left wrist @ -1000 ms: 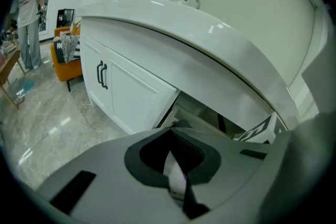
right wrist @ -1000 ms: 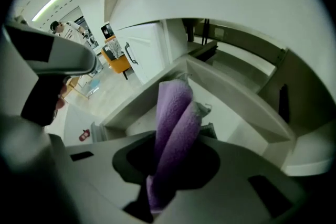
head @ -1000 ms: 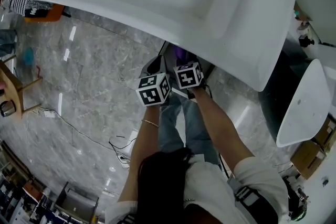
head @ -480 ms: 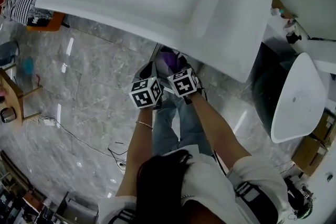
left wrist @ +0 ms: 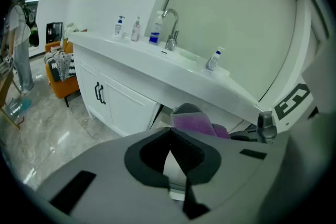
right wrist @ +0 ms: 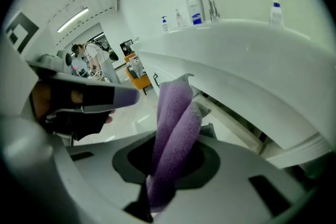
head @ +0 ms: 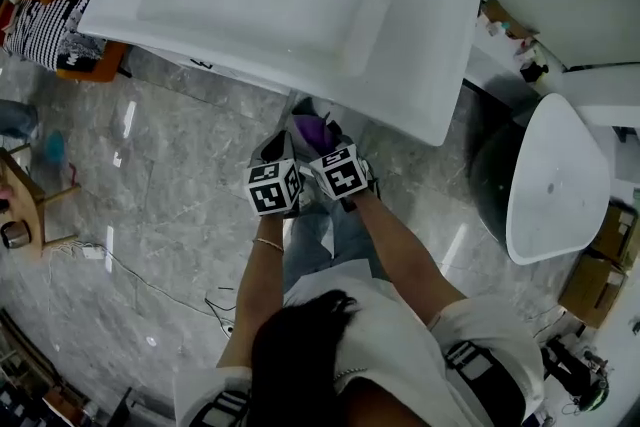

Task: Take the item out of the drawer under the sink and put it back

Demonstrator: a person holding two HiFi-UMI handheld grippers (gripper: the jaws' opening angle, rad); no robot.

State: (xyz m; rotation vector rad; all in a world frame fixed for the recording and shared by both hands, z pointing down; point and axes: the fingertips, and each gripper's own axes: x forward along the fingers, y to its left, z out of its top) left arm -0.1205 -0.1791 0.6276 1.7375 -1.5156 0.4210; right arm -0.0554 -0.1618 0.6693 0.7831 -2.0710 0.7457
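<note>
**Purple cloth held in right gripper, in front of the sink**

The right gripper (head: 322, 143) has its jaws clamped on a purple cloth (right wrist: 176, 123). The fabric is pinched low down between the pads, and the rest stands up out of the jaws as a folded, fluffy bundle. From the head view the cloth (head: 312, 127) sits just in front of the sink's (head: 400, 65) front edge, held in the air and resting on nothing. The drawer is under that edge and I can't make it out clearly.

The left gripper (left wrist: 170, 152) has its jaws together with nothing between them. It sits right beside the right one with the marker cubes nearly touching, and it isn't touching the cloth.

Handling, as a judgement: the cloth looks like a small towel, so it should be light, soft and floppy, not fragile and not slippery. It won't hold its shape, and loose ends will droop and can catch on the drawer front or the sink's underside. The grip takes in several layers at a fold, which is the right place, since pinching a single edge would let it unfurl. A firm squeeze does no harm.

Task stage: the cloth looks to be out of the drawer, so putting it back is what remains. The main risk is a trailing corner left hanging outside the drawer.
</note>
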